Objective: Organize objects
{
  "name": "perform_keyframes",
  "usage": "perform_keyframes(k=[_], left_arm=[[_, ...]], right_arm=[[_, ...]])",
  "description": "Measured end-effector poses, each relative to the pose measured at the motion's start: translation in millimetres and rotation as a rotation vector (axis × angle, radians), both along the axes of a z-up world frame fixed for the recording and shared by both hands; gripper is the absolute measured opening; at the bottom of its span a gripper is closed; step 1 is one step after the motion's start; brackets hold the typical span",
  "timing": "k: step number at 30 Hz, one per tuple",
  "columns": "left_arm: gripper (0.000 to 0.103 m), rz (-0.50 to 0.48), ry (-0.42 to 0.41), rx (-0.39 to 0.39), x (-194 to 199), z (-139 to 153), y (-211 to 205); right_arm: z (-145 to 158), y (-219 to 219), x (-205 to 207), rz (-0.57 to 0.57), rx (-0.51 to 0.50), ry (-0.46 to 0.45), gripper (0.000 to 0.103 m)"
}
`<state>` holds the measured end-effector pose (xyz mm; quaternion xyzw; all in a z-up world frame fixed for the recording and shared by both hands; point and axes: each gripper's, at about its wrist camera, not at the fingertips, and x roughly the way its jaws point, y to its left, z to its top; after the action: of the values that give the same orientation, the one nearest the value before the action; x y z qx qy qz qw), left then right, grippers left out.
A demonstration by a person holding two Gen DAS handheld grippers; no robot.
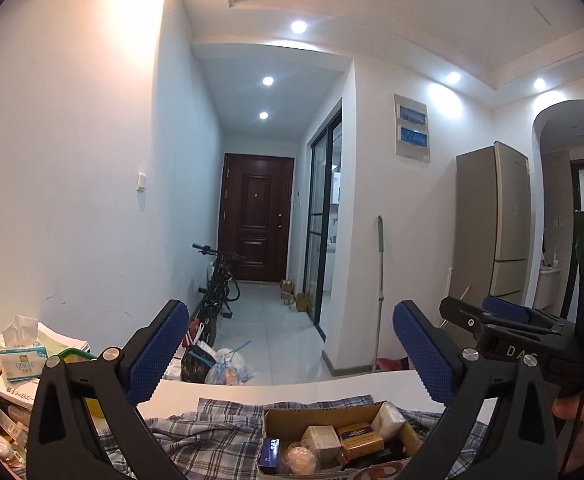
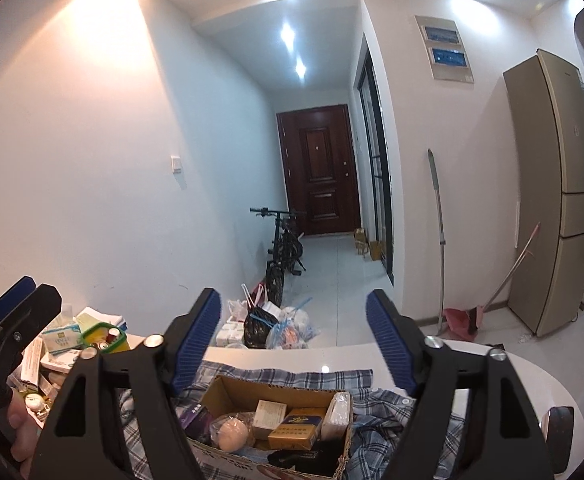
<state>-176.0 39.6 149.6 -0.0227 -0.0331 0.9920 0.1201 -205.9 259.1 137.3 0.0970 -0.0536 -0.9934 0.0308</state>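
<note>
An open cardboard box (image 1: 316, 412) (image 2: 260, 390) sits on a blue plaid cloth (image 2: 376, 424) on the white table (image 2: 452, 360). It holds a gold pack (image 2: 296, 432), a pale round ball (image 2: 232, 434), a purple packet (image 2: 198, 416), a beige carton (image 2: 270, 414) and a white tissue pack (image 2: 338, 412). My left gripper (image 1: 290, 312) hangs above and behind the box, jaws wide open and empty. My right gripper (image 2: 292, 300) is likewise open and empty over the box. Each shows at the edge of the other's view: the right gripper (image 1: 504, 312), the left gripper (image 2: 16, 300).
At the table's left lies a clutter pile with a tissue pack (image 1: 20, 356), papers and a green container (image 2: 104, 338). A black object (image 2: 558, 428) rests near the right edge. Beyond the table are tied bags (image 2: 280, 328), a bicycle (image 2: 282, 248) and a fridge (image 2: 556, 184).
</note>
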Motion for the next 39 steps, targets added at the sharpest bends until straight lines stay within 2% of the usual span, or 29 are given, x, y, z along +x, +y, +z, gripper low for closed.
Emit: perform_keyframes(k=[2,5,9,15,23,30,39], left_arm=[[0.103,0.029,0.001,-0.007,3,3,-2],[0.103,0.039,0.011,0.038,10,8,-10],[0.103,0.011,0.033,0.069,21,16,-20],[0.103,0.099,0.117,0.020,38,20,-15],[0.103,0.057,0.101,0.049,44,25,-19],[0.103,-0.007,0.092,0.107,56,31,-30],[0.103,0.002,0.175,0.084,83,42,-30]], right_arm=[[4,-3,8,-0.005,0.012,0.030,0.094],[8,-7,20,-0.038,0.033,0.077,0.103],[14,-10,33,-0.050,0.044,0.121,0.103],[18,-12,40,-0.046,0.046,0.141,0.103],[22,-11,54,-0.025,0.033,0.157,0.103],[27,-14,68,-0.011,0.038,0.195,0.103],[42,-13,100,0.015,0.043,0.283,0.103]])
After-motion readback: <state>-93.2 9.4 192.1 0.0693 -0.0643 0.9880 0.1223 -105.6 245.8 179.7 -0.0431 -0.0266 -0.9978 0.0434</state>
